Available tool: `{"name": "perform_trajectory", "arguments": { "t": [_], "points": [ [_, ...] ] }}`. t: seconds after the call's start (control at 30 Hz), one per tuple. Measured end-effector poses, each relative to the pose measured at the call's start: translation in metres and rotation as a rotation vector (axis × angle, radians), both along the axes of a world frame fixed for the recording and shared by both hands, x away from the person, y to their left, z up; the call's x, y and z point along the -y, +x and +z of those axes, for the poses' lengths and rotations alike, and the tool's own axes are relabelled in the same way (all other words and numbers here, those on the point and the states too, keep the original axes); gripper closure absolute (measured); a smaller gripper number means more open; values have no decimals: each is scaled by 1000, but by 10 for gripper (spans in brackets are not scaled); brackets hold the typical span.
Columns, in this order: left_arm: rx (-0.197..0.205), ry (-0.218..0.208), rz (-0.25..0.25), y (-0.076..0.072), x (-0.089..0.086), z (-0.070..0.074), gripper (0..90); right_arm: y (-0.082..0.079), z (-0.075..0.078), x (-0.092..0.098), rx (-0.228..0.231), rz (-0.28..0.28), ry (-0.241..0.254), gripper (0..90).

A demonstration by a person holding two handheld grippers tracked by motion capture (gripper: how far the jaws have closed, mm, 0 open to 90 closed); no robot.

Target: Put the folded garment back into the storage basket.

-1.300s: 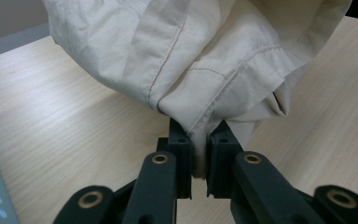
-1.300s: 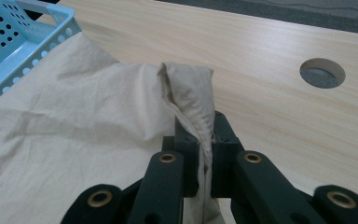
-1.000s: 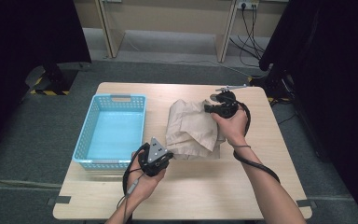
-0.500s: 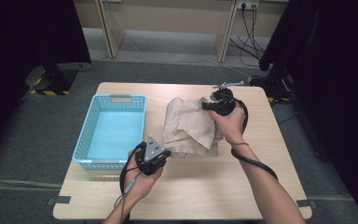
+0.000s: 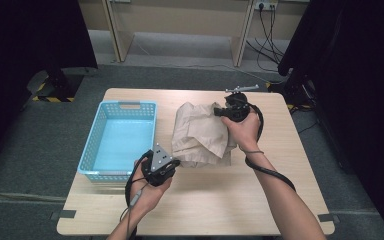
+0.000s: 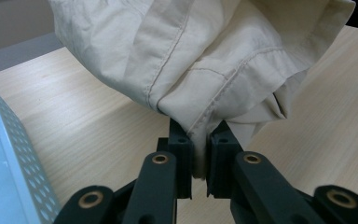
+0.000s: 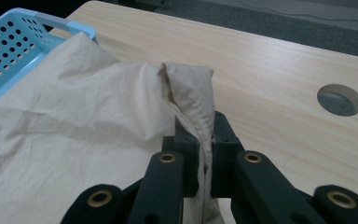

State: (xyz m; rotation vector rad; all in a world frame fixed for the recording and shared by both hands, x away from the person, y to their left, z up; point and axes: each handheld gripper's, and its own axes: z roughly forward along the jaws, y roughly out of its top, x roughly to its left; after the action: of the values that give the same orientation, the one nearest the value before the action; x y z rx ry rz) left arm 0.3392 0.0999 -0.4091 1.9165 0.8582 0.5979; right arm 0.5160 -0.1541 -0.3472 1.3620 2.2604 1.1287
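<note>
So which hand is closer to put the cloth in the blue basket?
Probably the left. The left gripper pinches the cloth right beside the blue basket; the right gripper holds the far edge, farther away.

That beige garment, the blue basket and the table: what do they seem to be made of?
The beige garment looks like woven cotton-type fabric, matte: stitched seams, soft creases, a folded hem pinched in the jaws. The blue basket looks like moulded plastic, smooth with a slight sheen: rows of even punched holes in its walls. The table looks like pale wood or wood-look laminate: straight printed-looking grain, flat satin surface; which one I cannot tell.
</note>
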Motion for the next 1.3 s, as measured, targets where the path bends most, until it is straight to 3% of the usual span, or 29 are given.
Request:
{"name": "perform_trajectory", "arguments": {
  "t": [1.3],
  "points": [
    [6, -8, 43, 0, -24, 6, 836, 3, 6, -25, 7, 25, -2, 852]
  ]
}}
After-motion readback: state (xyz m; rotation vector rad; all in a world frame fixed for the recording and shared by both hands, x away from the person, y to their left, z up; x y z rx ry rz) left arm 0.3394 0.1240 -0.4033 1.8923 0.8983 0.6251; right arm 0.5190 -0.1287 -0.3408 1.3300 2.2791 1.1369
